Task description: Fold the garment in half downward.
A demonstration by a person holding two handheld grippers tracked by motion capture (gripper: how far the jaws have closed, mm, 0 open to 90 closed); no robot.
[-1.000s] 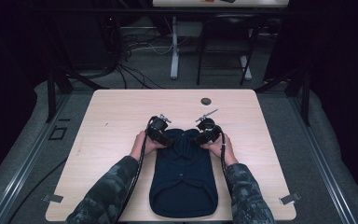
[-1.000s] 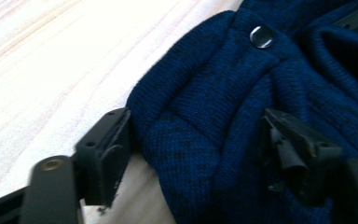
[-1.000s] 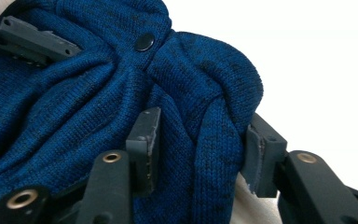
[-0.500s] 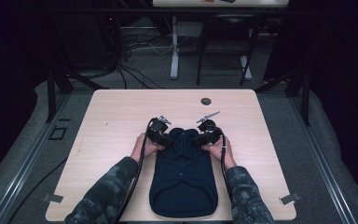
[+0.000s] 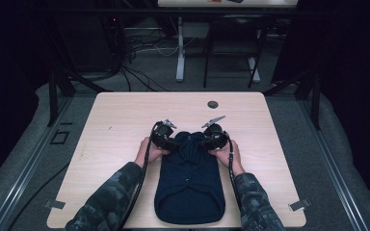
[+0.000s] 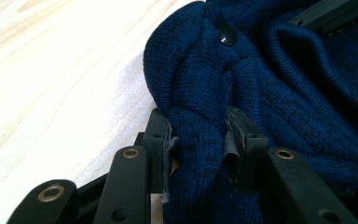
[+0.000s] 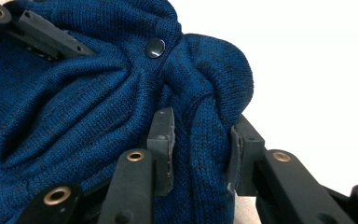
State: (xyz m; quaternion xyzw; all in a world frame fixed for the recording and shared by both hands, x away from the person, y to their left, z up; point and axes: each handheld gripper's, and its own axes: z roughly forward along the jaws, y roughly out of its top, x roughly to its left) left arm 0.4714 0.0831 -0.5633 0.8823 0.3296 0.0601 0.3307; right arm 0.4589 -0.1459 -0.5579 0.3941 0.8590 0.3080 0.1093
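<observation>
A dark blue knitted sweater (image 5: pixel 189 187) lies on the light wooden table (image 5: pixel 115 125), its hem toward the near edge. My left gripper (image 5: pixel 173 143) is shut on a bunched fold of the knit (image 6: pixel 200 140) at the top left. My right gripper (image 5: pixel 203 141) is shut on a matching fold (image 7: pixel 205 135) at the top right. A dark snap button (image 6: pixel 226 34) sits on the fabric just beyond the jaws, the same button (image 7: pixel 155 47) in the right gripper view. The two grippers face each other closely, with the top of the sweater gathered between them.
A small dark round hole (image 5: pixel 213 104) marks the table near its far edge. Bare wood lies to the left and right of the sweater. Beyond the table are cables (image 5: pixel 139 48), a white table leg (image 5: pixel 179 48) and dark chair frames on the grey floor.
Both grippers have moved slightly toward the near edge, carrying the top of the sweater with them. Their grip has not changed.
</observation>
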